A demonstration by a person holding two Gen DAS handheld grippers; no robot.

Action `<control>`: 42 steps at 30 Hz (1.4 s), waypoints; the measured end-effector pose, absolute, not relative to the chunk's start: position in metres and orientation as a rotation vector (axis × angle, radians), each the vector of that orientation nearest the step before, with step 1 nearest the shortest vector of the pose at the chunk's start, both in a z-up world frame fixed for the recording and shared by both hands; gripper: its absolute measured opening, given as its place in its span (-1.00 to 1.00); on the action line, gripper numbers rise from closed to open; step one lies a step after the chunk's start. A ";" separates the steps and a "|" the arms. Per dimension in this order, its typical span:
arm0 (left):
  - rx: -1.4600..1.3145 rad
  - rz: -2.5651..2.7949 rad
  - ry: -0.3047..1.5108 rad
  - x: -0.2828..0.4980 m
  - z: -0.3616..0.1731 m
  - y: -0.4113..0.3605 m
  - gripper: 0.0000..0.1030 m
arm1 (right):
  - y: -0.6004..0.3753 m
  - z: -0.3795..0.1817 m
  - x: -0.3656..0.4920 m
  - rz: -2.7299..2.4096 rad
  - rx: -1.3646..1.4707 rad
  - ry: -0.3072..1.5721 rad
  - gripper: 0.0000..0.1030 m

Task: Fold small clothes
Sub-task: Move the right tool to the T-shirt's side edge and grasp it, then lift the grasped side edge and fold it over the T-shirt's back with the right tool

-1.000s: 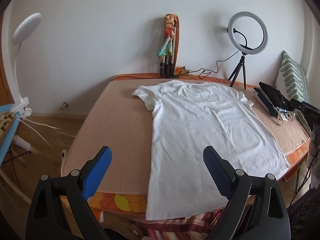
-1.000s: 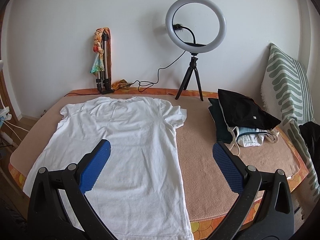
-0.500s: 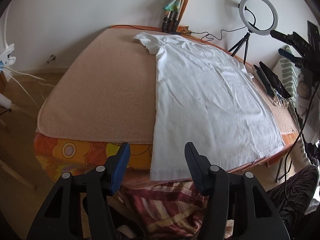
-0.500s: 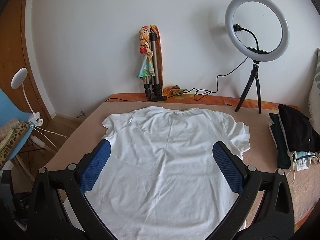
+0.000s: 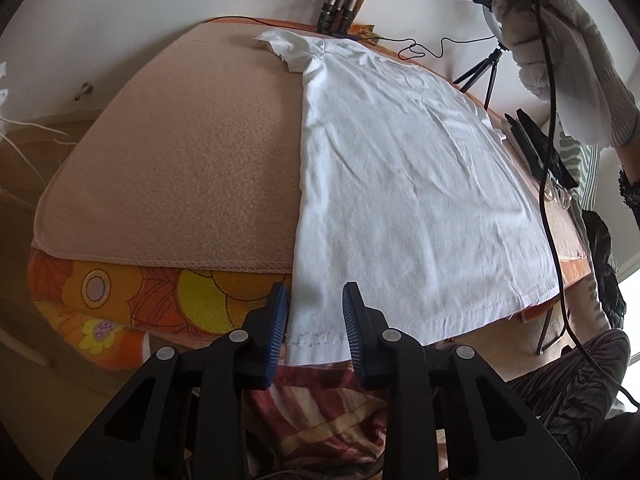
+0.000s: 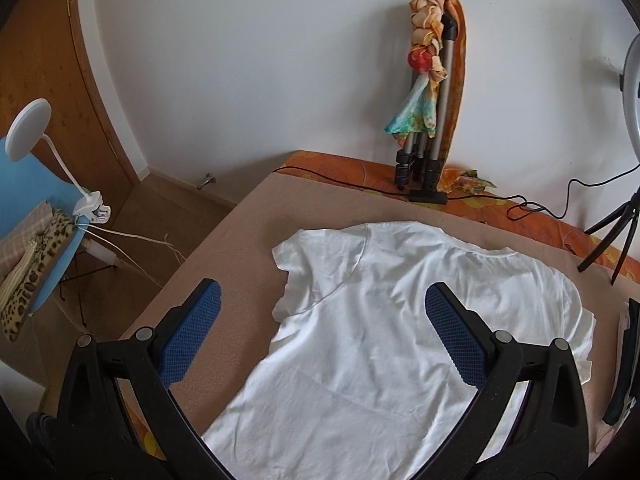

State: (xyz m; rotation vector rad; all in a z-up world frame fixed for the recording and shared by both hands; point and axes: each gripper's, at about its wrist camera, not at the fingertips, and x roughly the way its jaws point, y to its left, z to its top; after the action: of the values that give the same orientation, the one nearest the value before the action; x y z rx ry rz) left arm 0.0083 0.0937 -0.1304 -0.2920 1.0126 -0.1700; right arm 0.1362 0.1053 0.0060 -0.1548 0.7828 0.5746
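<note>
Fingers, left gripper (image 5: pixel 314 320): blue ribbed pads, narrowed and just now closing, with the near-left hem corner of the plain white cotton T-shirt (image 5: pixel 400 184) between them; the pads do not yet visibly press the cloth, so no grip so far.

Fingers, right gripper (image 6: pixel 322 336): blue pads spread wide and empty, hovering above the shirt's upper body, near the sleeve on the same side.

T-shirt: laid flat and spread out on the beige felt-like blanket (image 5: pixel 180 152) covering the bed; collar toward the wall, hem overhanging the near edge, above the orange floral-print sheet (image 5: pixel 120 292).

Step in hand, judged: taking the left side edge for a lengthwise fold.

Handling notes:
- Close on both layers at the stitched hem, not on one ply.
- Bring the right fingers to the shoulder seam of that side, so both ends lift together.
- Lift low and keep the edge taut, so the crease runs straight and the thin cloth does not bunch.
</note>
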 end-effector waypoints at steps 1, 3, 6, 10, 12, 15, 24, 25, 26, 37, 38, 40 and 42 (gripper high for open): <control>-0.298 -0.172 1.010 0.009 -0.131 0.095 -0.49 | 0.116 0.000 0.144 0.582 -0.152 0.802 1.00; -0.308 -0.175 1.010 0.010 -0.131 0.096 -0.51 | 0.137 -0.013 0.159 0.601 -0.148 0.842 0.99; -0.324 -0.179 1.009 0.011 -0.132 0.099 -0.61 | 0.167 -0.035 0.181 0.606 -0.177 0.888 0.91; -0.350 -0.204 1.011 0.013 -0.134 0.100 -0.75 | 0.204 -0.065 0.203 0.614 -0.230 0.950 0.79; -0.376 -0.228 1.011 0.014 -0.135 0.101 -0.83 | 0.220 -0.079 0.212 0.619 -0.257 0.975 0.76; -0.414 -0.258 1.014 0.016 -0.137 0.102 -0.91 | 0.242 -0.099 0.223 0.608 -0.319 1.001 0.64; -0.458 -0.303 1.010 0.020 -0.136 0.101 -0.95 | 0.281 -0.139 0.230 0.545 -0.558 1.018 0.39; -0.460 -0.303 1.009 0.020 -0.136 0.101 -0.95 | 0.281 -0.143 0.232 0.538 -0.576 1.023 0.30; -0.458 -0.303 1.008 0.020 -0.136 0.101 -0.95 | 0.281 -0.146 0.234 0.532 -0.589 1.023 0.23; -0.426 -0.344 0.965 0.019 -0.128 0.089 -0.97 | 0.251 -0.134 0.257 0.507 -0.493 1.012 -0.84; -0.421 -0.350 0.958 0.019 -0.126 0.086 -0.97 | 0.245 -0.127 0.259 0.505 -0.464 1.000 -0.84; -0.413 -0.367 0.951 0.019 -0.123 0.082 -0.97 | 0.231 -0.112 0.261 0.502 -0.406 0.980 -0.85; -0.408 -0.388 0.942 0.020 -0.118 0.076 -0.97 | 0.218 -0.097 0.262 0.505 -0.362 0.958 -0.85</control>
State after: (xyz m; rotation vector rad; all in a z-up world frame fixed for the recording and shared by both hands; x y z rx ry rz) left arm 0.0200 0.0757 -0.1182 -0.4084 0.9423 -0.3879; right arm 0.2619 0.2183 -0.0971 -0.3621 0.9580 0.5053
